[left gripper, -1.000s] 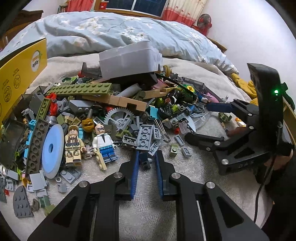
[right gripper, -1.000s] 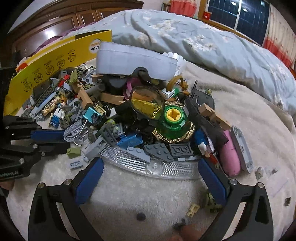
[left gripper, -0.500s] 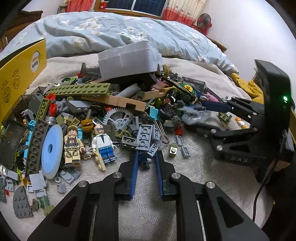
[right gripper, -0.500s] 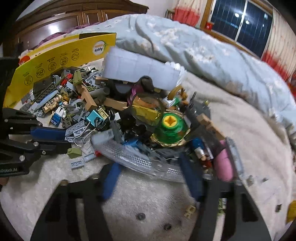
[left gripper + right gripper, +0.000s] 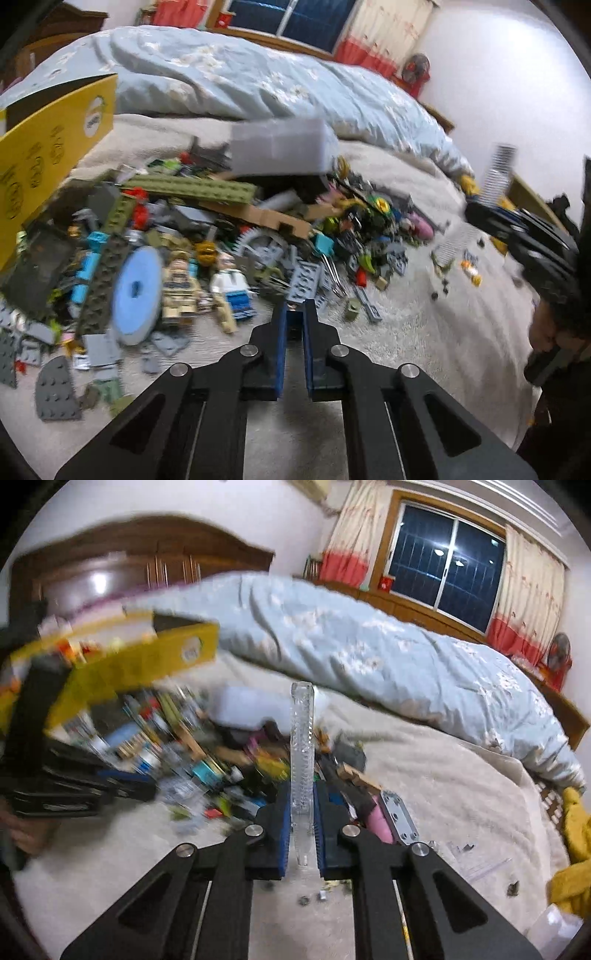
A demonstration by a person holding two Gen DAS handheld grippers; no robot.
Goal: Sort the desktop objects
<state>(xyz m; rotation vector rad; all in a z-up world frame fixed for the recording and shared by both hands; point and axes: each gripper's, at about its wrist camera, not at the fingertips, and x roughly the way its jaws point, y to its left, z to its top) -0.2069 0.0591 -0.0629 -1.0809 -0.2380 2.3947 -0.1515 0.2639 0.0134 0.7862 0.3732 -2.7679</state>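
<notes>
Now clear ridged strip [image 5: 303,760] off the pile (right jaws closed on it).

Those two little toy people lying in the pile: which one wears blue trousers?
The minifigure with the white top, lying nearer the left claw. The one beside it, next to the pale blue disc, is tan all over.

Clear ribbed plastic strip [image 5: 303,760], matt fleecy blanket [image 5: 443,786], glossy wooden headboard [image 5: 147,561]
</notes>
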